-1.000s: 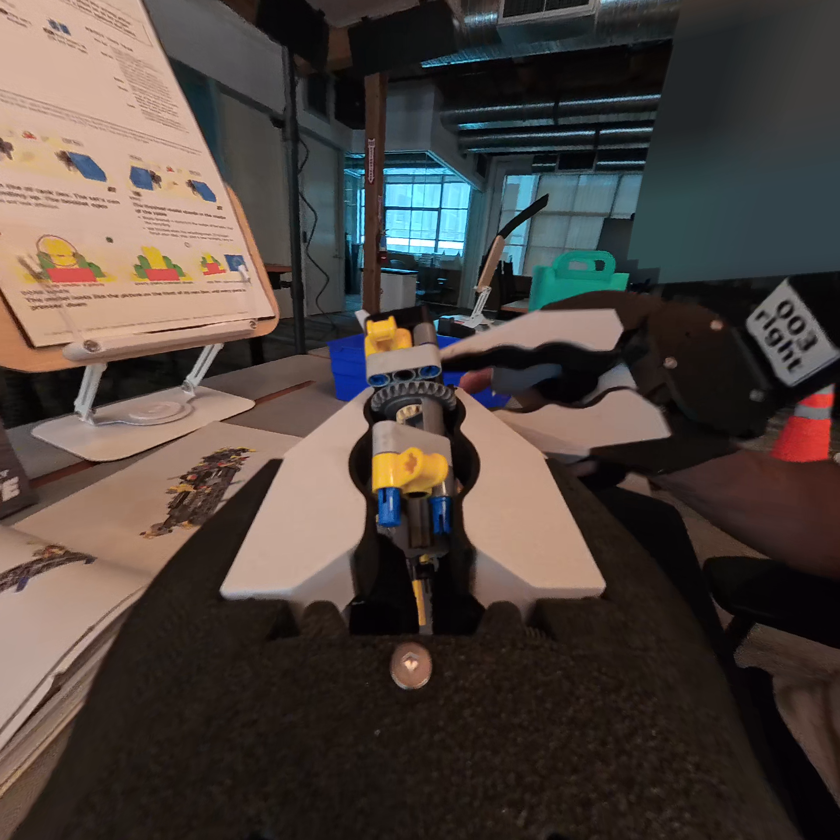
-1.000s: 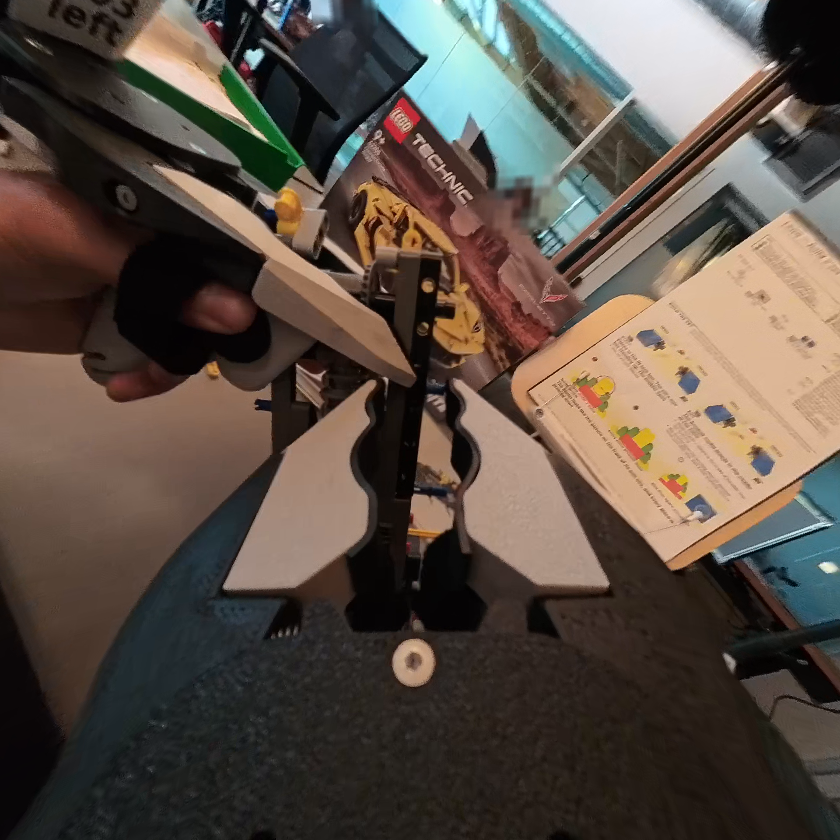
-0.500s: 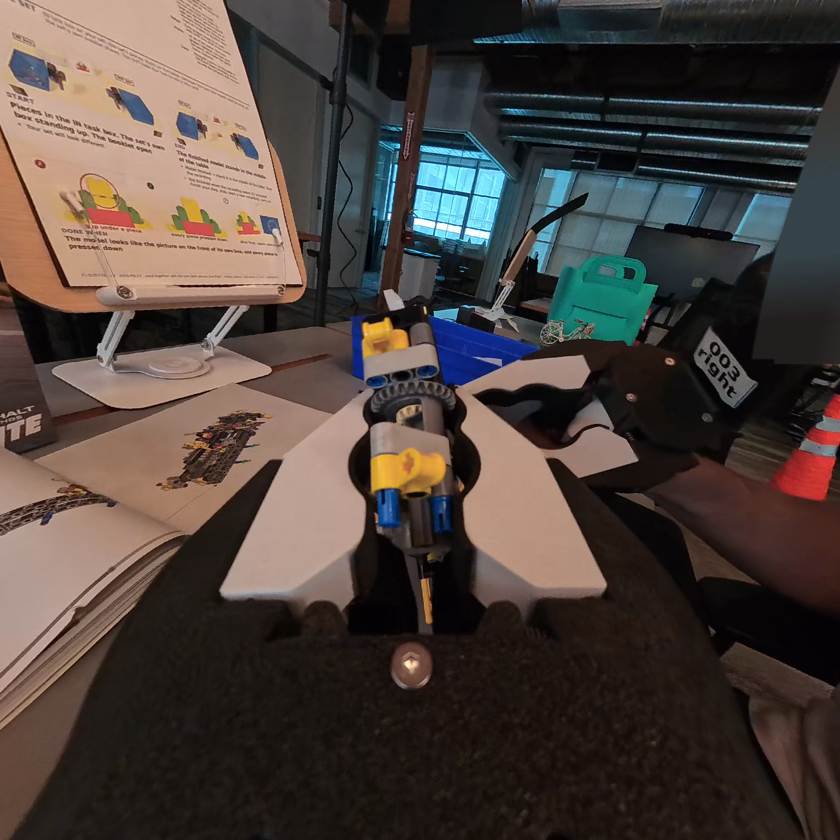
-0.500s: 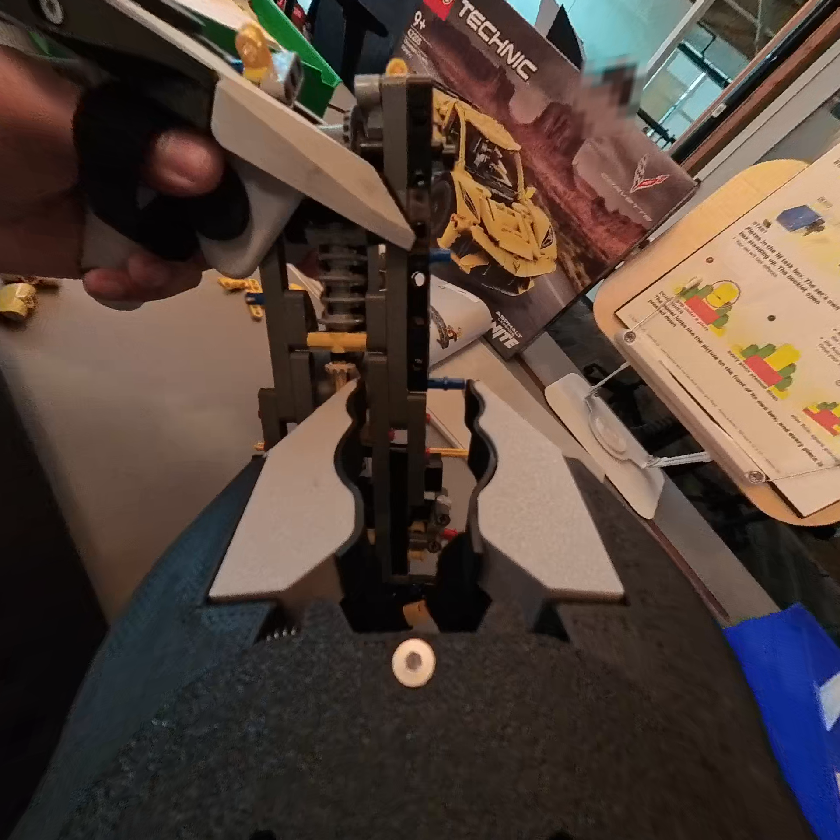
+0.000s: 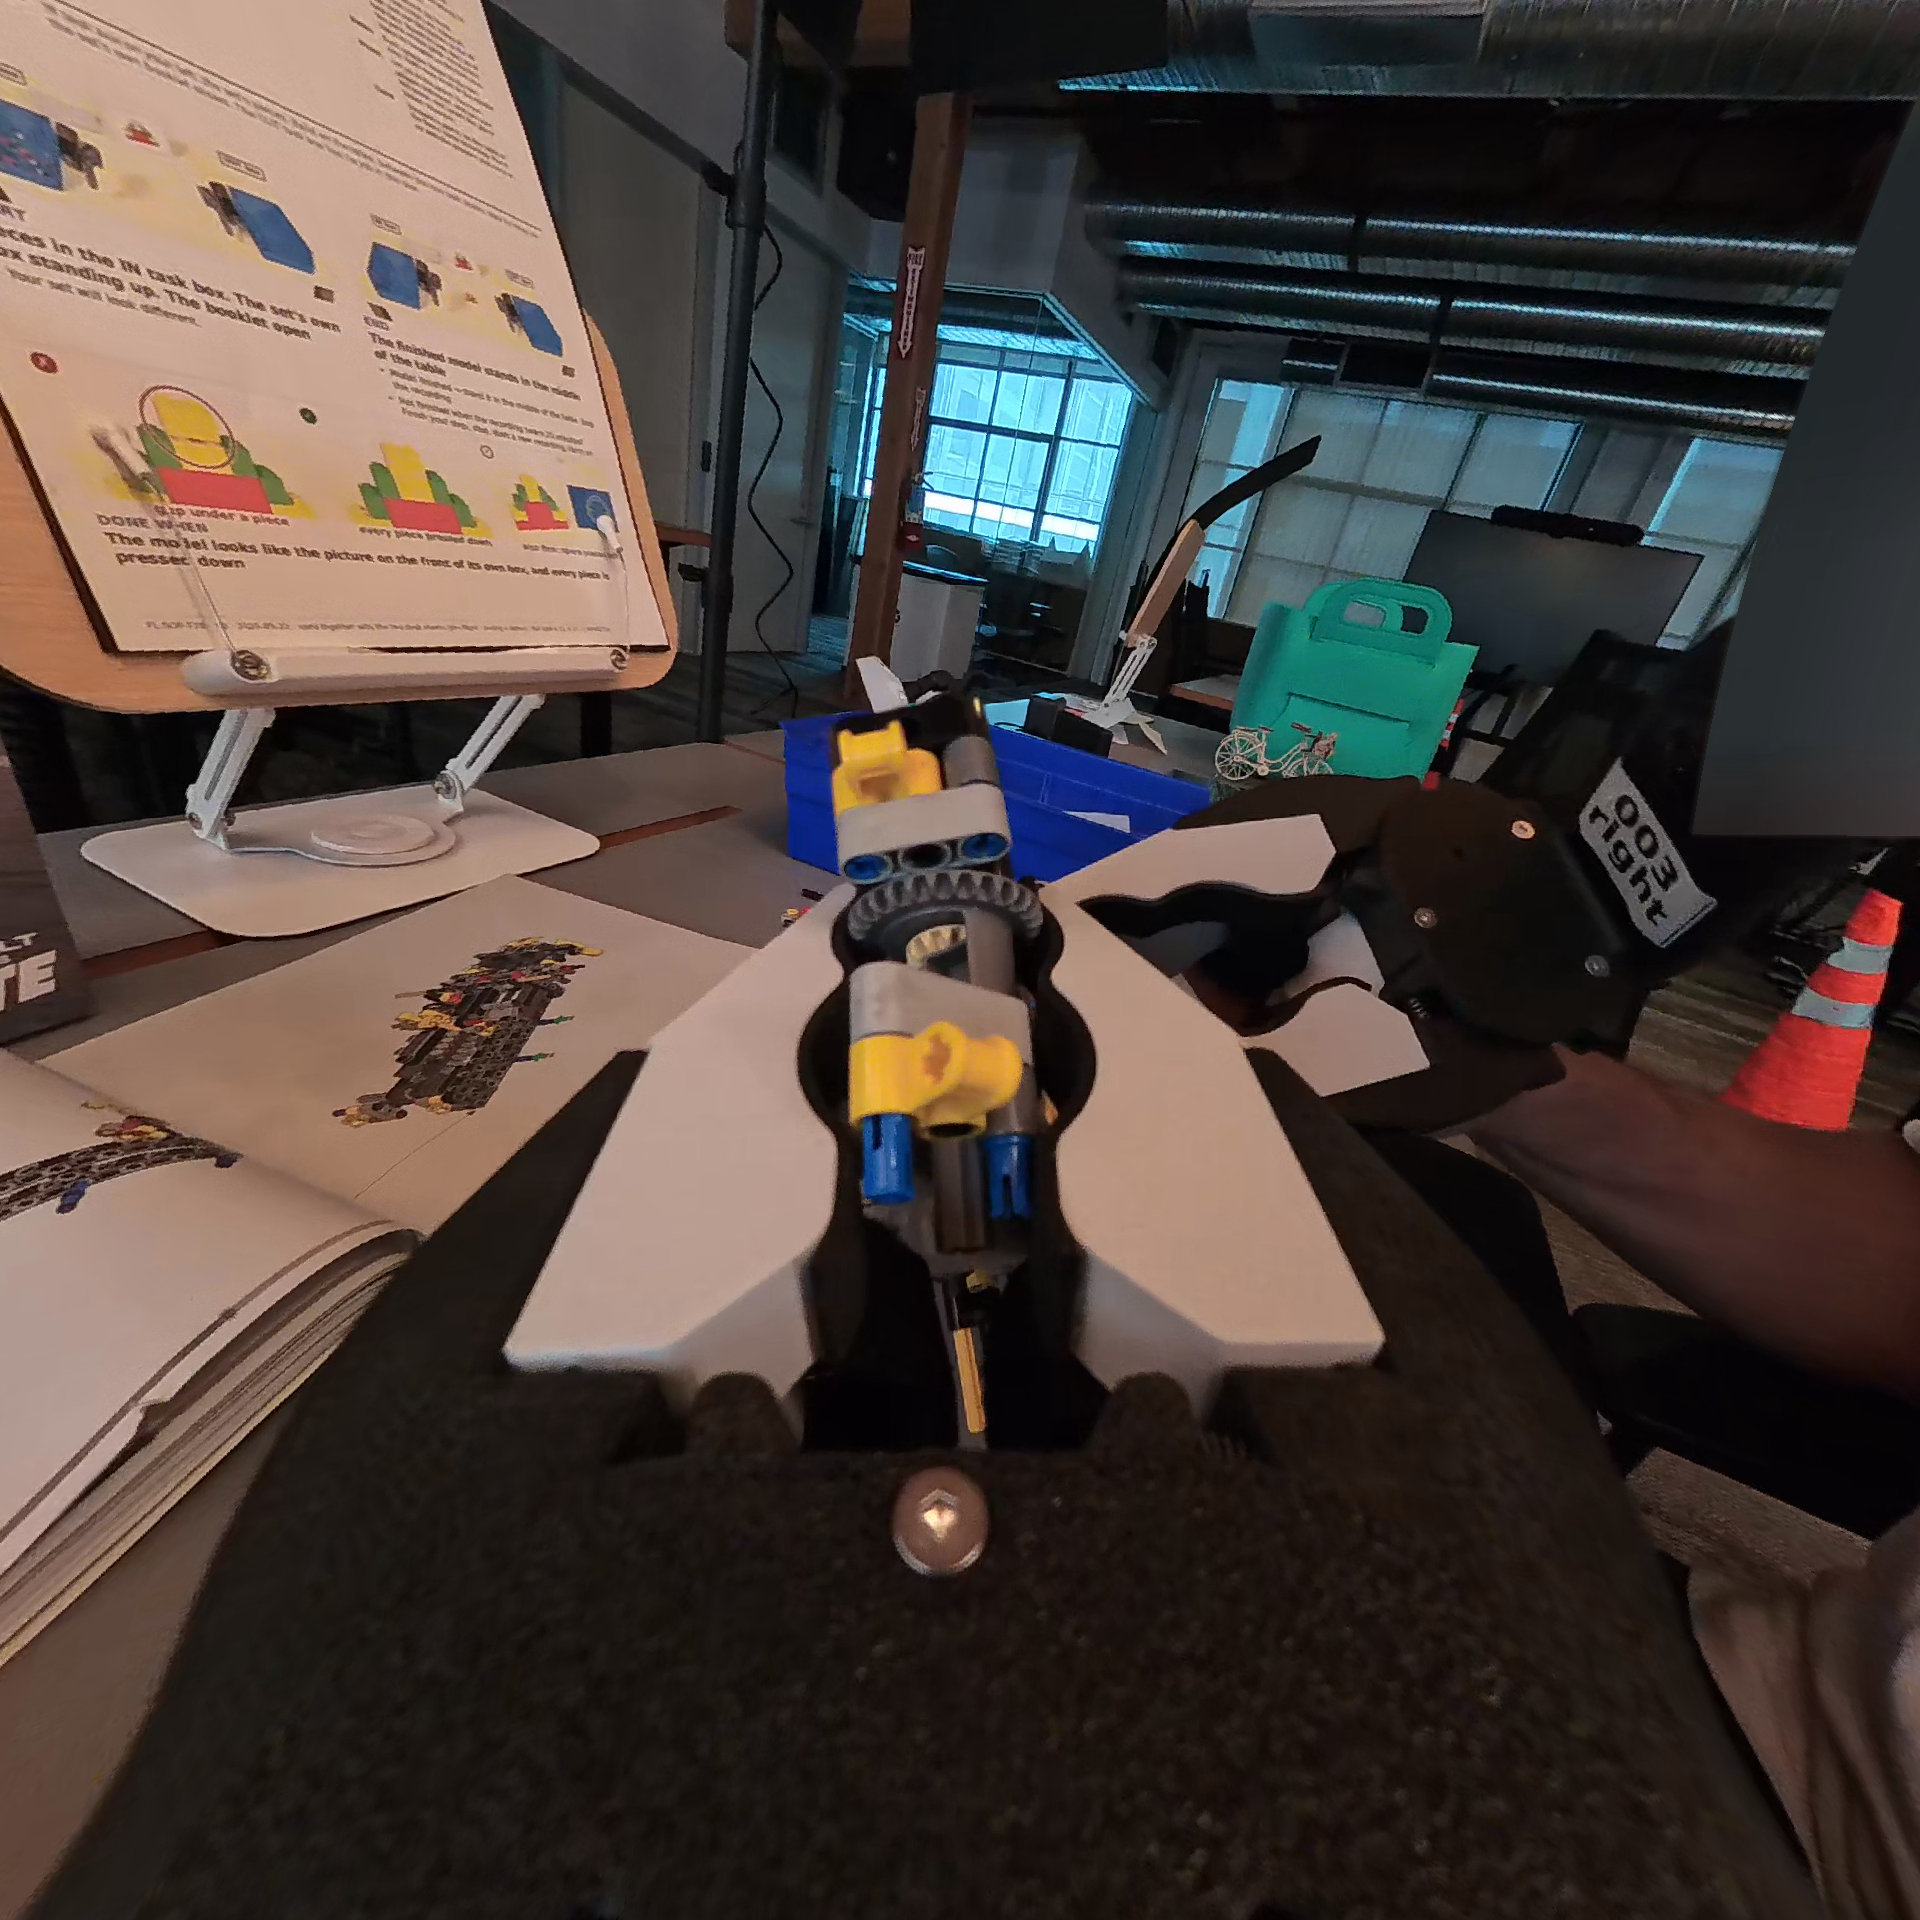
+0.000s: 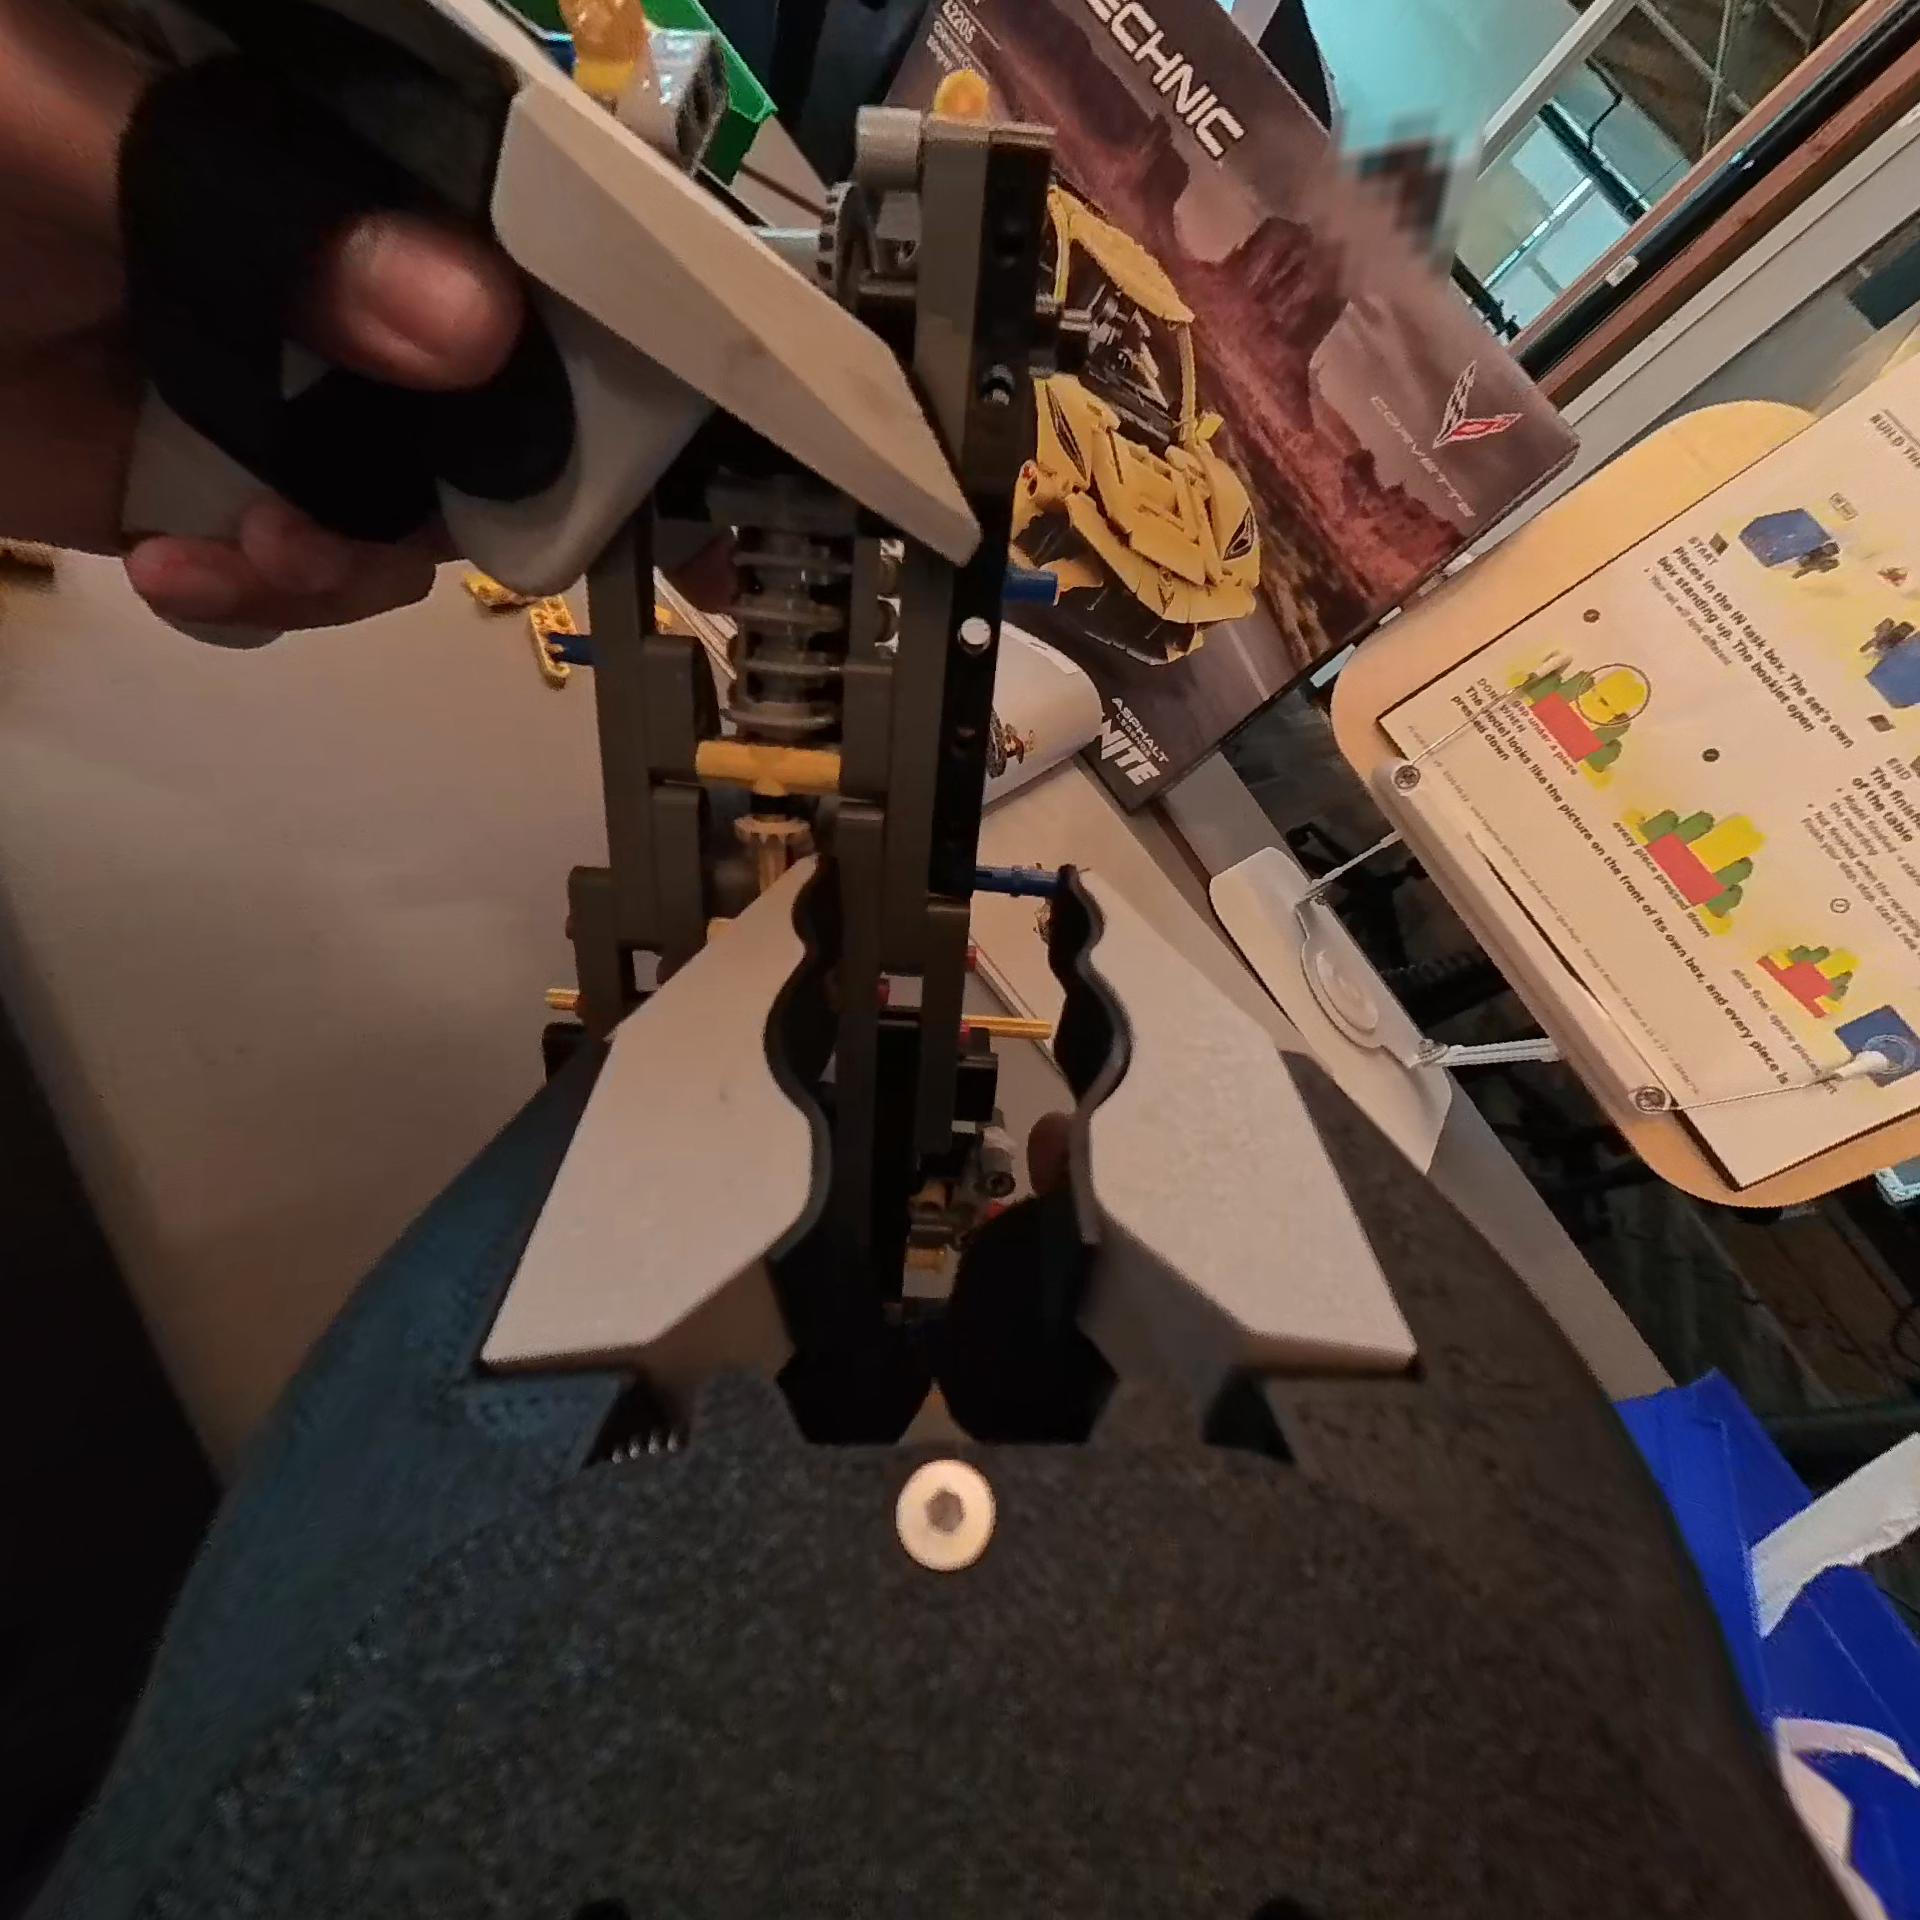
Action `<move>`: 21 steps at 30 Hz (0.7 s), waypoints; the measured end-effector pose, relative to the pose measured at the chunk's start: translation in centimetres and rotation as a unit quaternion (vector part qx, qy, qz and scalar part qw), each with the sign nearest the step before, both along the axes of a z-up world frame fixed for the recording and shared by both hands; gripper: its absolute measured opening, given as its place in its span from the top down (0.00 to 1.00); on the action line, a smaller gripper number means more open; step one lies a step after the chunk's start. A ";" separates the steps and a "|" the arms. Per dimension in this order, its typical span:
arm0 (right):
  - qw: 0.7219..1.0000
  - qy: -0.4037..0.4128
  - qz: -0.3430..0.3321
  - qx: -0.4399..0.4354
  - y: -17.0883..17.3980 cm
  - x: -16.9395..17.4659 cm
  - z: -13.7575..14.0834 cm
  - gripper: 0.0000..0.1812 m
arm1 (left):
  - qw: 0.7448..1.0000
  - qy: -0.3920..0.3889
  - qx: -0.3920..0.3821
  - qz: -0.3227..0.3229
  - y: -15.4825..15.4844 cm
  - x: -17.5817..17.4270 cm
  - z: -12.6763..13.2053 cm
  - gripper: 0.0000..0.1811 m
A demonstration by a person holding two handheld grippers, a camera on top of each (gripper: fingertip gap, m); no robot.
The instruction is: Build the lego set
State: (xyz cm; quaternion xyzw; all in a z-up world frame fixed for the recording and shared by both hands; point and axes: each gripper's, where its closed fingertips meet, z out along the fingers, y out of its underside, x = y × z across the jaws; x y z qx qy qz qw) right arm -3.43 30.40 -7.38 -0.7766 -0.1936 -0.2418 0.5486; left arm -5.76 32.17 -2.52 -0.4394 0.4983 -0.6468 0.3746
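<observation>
The left gripper (image 5: 940,935) is seen pressed onto a partly built dark-grey Lego Technic chassis with yellow connectors, blue pins and a grey gear (image 5: 935,997); the assembly is pinched between the two pale grey fingers (image 5: 717,1143), its gear end projecting just past their tips. In the right wrist view the same chassis (image 6: 940,644) is shown standing upright between the fingers of the right gripper (image 6: 940,914). The left finger pad (image 6: 717,1081) lies against the chassis's dark beam, while a clear gap is left between the beam and the right finger, so this gripper is spread around the model rather than clamped on it. The upper part of the chassis, with its coil spring and yellow cross axle, is held from the left by the other gripper's finger (image 6: 727,312), with a person's hand (image 6: 260,364) behind it.

Farther out, an open instruction booklet with printed model pictures (image 5: 260,1143) is laid on the grey table (image 5: 665,810) to the left, close under the left gripper. A wooden document stand bearing a printed sheet (image 5: 312,416) is placed behind it. A blue plastic bin (image 5: 1091,800) sits just beyond the chassis. The dark Lego box picturing a yellow car (image 6: 1247,416) is propped behind the model. Bare tabletop (image 6: 260,883) is left open on the left of the right wrist view, where a few small yellow pieces (image 6: 520,613) are scattered.
</observation>
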 end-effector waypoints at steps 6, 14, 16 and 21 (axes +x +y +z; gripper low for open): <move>0.999 -0.030 0.007 -0.008 -0.1 0.0 -0.1 0.77 | 1.000 0.004 -0.007 -0.005 0.0 0.1 0.0 0.85; 1.000 0.013 -0.012 -0.010 0.3 0.1 -0.1 0.77 | 1.000 0.012 -0.025 0.006 0.6 0.3 -0.3 0.85; 1.000 -0.013 -0.021 -0.014 0.3 0.0 0.2 0.75 | 1.000 0.011 -0.021 0.008 0.6 0.2 -0.2 0.85; 1.000 -0.002 -0.004 -0.018 0.5 -0.2 0.1 0.77 | 1.000 0.011 -0.020 0.001 0.6 0.1 -0.2 0.85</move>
